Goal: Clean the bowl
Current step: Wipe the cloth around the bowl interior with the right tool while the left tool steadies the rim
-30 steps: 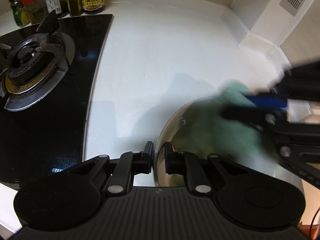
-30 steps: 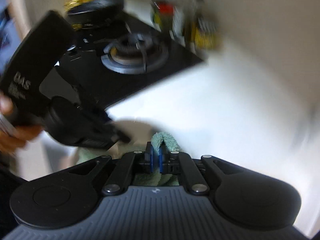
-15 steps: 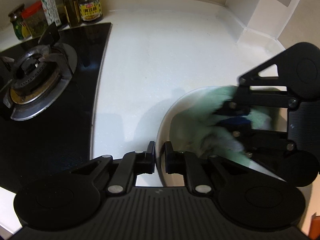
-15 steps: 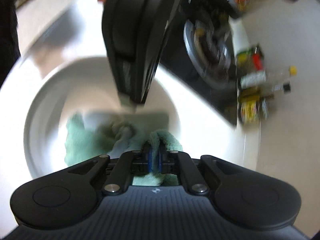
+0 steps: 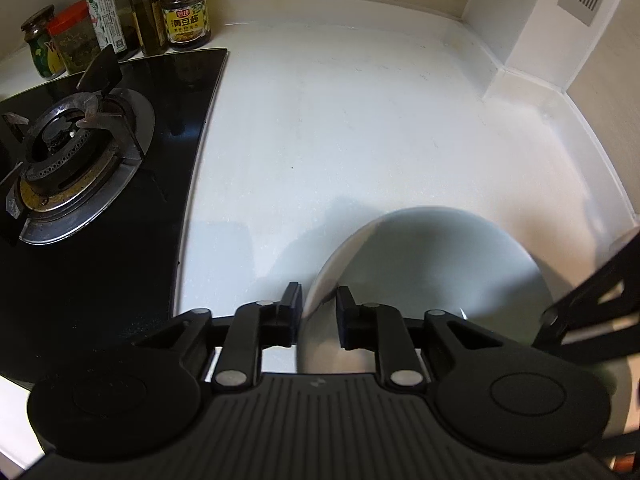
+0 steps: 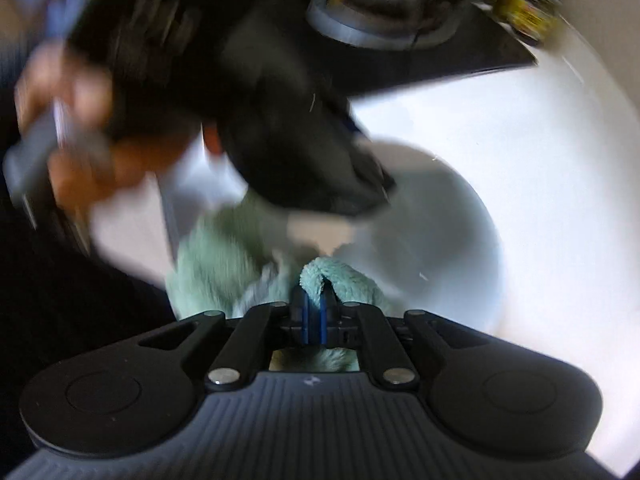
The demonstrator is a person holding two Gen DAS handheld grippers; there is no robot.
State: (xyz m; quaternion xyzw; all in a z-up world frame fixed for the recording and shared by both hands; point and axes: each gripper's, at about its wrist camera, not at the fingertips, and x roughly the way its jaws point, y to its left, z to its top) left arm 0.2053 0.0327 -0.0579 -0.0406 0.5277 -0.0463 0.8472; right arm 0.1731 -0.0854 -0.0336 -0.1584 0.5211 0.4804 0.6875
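A white bowl (image 5: 440, 264) sits on the white counter at the lower right of the left wrist view. My left gripper (image 5: 318, 316) is shut on the bowl's near rim, one finger outside and one inside. In the right wrist view my right gripper (image 6: 314, 316) is shut on a pale green cloth (image 6: 224, 264), which hangs at the bowl's (image 6: 448, 248) near left edge. The left gripper's black body (image 6: 288, 132) is blurred above the cloth. A part of the right gripper (image 5: 592, 312) shows at the right edge of the left wrist view.
A black glass hob with a gas burner (image 5: 68, 160) lies to the left. Several jars and bottles (image 5: 184, 12) stand at the back wall. A white boxed corner (image 5: 532, 40) rises at the back right. The white counter (image 5: 360, 120) spreads beyond the bowl.
The cloth and my right gripper have swept out of the bowl's middle toward its right near side. The bowl's inside now shows bare in the left wrist view. My left gripper still holds the rim.
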